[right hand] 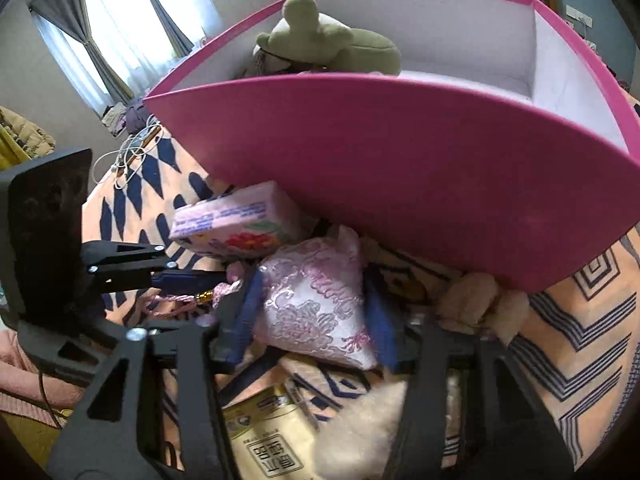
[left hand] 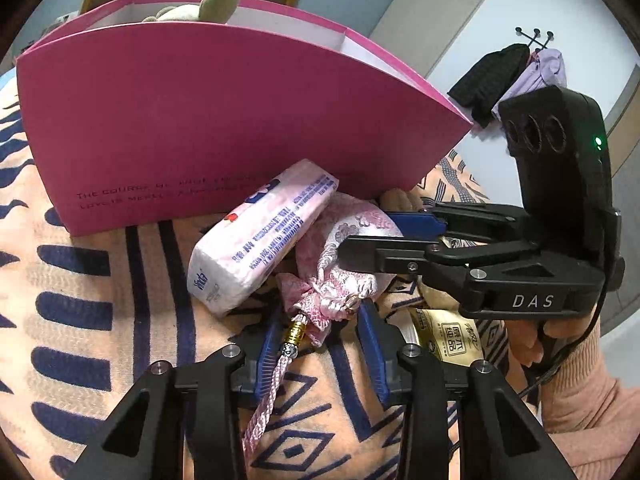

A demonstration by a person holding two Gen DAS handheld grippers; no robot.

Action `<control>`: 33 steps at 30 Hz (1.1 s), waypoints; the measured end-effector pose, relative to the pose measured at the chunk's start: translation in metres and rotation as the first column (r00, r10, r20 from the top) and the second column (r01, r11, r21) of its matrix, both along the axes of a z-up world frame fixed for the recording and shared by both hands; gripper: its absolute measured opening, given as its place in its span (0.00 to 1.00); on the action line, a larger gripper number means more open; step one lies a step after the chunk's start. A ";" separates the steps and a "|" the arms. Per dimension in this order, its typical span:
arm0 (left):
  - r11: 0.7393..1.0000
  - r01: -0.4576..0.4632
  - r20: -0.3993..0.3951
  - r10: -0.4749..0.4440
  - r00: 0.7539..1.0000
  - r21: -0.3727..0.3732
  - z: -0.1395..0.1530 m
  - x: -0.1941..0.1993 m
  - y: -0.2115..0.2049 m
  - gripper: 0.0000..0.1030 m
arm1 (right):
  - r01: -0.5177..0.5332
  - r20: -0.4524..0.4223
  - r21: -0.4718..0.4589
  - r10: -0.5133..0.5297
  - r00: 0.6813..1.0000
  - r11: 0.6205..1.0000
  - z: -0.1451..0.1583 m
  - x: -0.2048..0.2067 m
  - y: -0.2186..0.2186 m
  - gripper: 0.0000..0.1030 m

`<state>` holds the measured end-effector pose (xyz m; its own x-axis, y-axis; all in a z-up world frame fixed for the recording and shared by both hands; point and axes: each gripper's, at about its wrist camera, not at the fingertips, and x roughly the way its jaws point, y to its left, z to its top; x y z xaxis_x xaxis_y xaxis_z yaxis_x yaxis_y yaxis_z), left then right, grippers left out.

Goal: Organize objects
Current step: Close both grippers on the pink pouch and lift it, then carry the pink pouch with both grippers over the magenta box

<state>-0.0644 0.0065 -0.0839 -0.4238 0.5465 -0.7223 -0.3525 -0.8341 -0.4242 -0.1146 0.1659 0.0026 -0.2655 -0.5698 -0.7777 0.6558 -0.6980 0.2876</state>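
Observation:
A pink embroidered pouch (left hand: 352, 236) with a tassel cord (left hand: 268, 396) lies on the patterned blanket in front of a magenta box (left hand: 208, 120). My left gripper (left hand: 320, 334) is open, its blue pads either side of the pouch's tied neck. My right gripper (right hand: 312, 312) straddles the pouch's body (right hand: 316, 300), pads close to both sides; in the left wrist view it comes in from the right (left hand: 384, 236). A pink tissue pack (left hand: 256, 236) leans against the pouch and box; it also shows in the right wrist view (right hand: 236, 220). A green plush toy (right hand: 320, 40) sits inside the box.
A gold packet (left hand: 448, 340) lies on the blanket (left hand: 100, 320) under the right gripper, also in the right wrist view (right hand: 268, 436). A cream fuzzy item (right hand: 480, 300) lies by the box's corner. White cables (right hand: 128, 152) lie far left. Clothes hang on a wall rack (left hand: 516, 76).

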 end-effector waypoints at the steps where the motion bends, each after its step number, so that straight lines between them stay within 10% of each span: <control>1: 1.000 0.002 0.003 -0.002 1.000 0.006 0.000 0.000 0.000 0.37 | 0.004 -0.005 -0.002 -0.004 1.000 1.000 0.001 0.002 0.001 0.38; 33: 0.996 0.092 -0.234 -0.087 0.968 0.008 0.107 -0.002 0.022 0.37 | 0.068 -0.272 -0.185 -0.118 0.955 0.980 0.110 0.045 0.030 0.30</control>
